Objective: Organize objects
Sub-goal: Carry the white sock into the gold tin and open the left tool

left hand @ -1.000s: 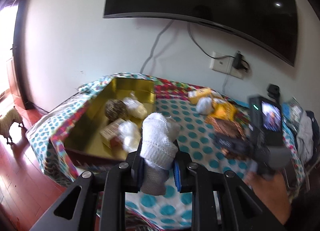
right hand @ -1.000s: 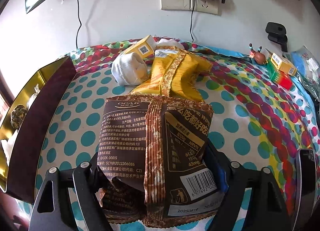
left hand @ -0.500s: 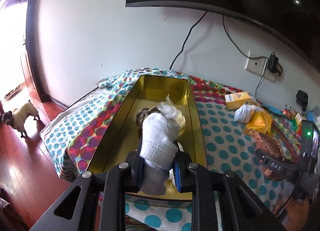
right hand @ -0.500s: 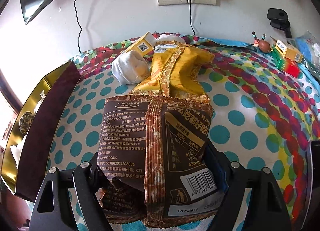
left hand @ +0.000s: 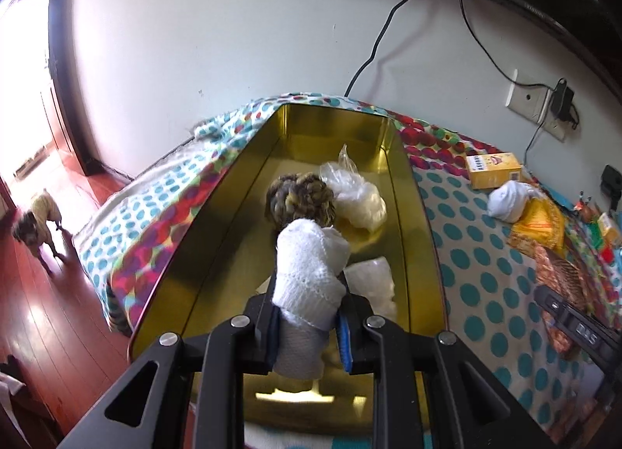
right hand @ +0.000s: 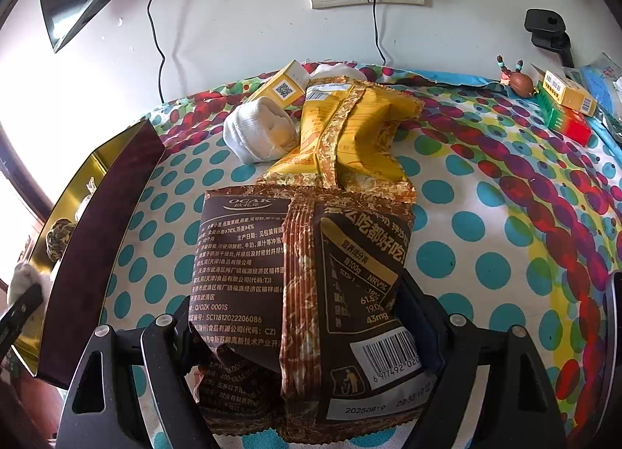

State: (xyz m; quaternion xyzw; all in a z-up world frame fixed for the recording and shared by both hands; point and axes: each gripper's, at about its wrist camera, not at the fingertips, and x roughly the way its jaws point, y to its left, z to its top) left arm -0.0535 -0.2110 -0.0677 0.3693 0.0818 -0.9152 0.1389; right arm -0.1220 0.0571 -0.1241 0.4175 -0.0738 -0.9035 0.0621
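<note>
Left gripper (left hand: 309,328) pinching white sock (left hand: 311,270) above gold tin (left hand: 412,192); right gripper (right hand: 295,336) clamped on brown packet (right hand: 299,285) over the table. Released too high, could bounce off bags (left hand: 357,196) inside; could snag on pads.

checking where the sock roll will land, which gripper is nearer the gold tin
Left. The left gripper hangs right over the gold tin, clamped on a white sock roll. The right gripper sits off to the tin's side, around a brown snack packet.
</note>
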